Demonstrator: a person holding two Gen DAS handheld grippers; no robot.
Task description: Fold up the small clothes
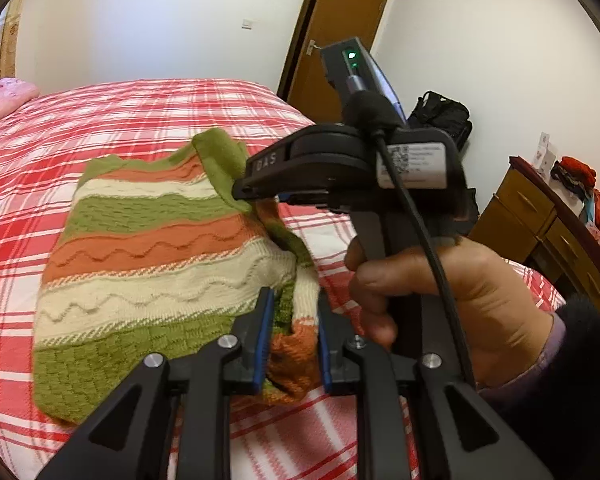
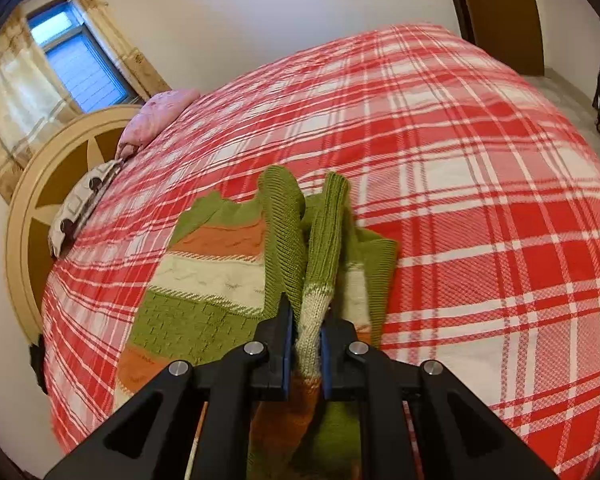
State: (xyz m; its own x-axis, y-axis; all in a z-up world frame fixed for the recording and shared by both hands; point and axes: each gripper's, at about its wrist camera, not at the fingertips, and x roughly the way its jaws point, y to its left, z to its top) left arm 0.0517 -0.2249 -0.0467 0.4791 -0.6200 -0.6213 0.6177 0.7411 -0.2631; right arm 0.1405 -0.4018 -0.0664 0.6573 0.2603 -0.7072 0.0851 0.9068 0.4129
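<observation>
A small knitted sweater (image 1: 148, 248) in green, orange and cream stripes lies on the red plaid bed (image 1: 100, 120). My left gripper (image 1: 294, 300) is shut on a bunched orange and green fold at the sweater's near right side. Seen from the side in the left wrist view, my right gripper (image 1: 240, 192), held by a hand (image 1: 440, 284), pinches the green edge at the sweater's far right and lifts it. In the right wrist view, my right gripper (image 2: 306, 316) is shut on a cream and green knit strip of the sweater (image 2: 204, 272), which stands up between the fingers.
A pink pillow (image 2: 156, 116) and a patterned cushion (image 2: 84, 204) lie by the round headboard (image 2: 32, 216). A brown door (image 1: 340, 40), a black bag (image 1: 440, 116) and a wooden dresser (image 1: 540, 224) with red clutter stand to the right of the bed.
</observation>
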